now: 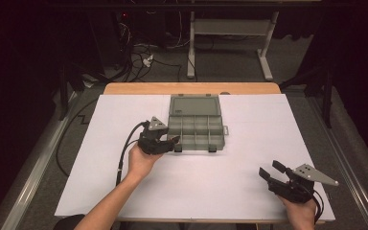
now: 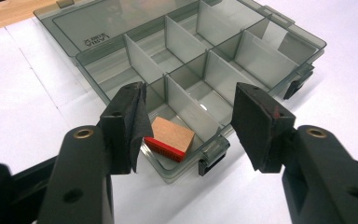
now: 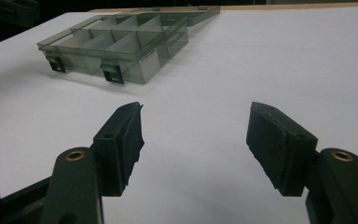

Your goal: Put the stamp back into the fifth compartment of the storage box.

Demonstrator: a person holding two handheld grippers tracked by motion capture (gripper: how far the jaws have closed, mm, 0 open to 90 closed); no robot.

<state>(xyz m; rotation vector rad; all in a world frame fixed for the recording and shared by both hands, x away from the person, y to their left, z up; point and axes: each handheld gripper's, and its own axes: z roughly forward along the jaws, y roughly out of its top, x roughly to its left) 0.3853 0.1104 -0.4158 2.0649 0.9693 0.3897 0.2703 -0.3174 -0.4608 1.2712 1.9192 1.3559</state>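
At the centre of the high view lies one smoky-grey clear plastic compartment box (image 1: pixel 195 127), seemingly eight cells, lid open. One red-edged wooden block (image 2: pixel 169 138) lies in a corner cell. The two grippers, left (image 2: pixel 189 123) and right (image 3: pixel 196 140), both gape empty.

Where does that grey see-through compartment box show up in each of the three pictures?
High view: the compartment box lies at the table's middle, lid open and flat toward the far edge, just right of the left gripper.
Left gripper view: it spans the upper picture beyond the open jaws; a wooden block lies in its nearest corner compartment.
Right gripper view: upper left, far off on the white table.
Shared landmark: the box's two dark front latches.
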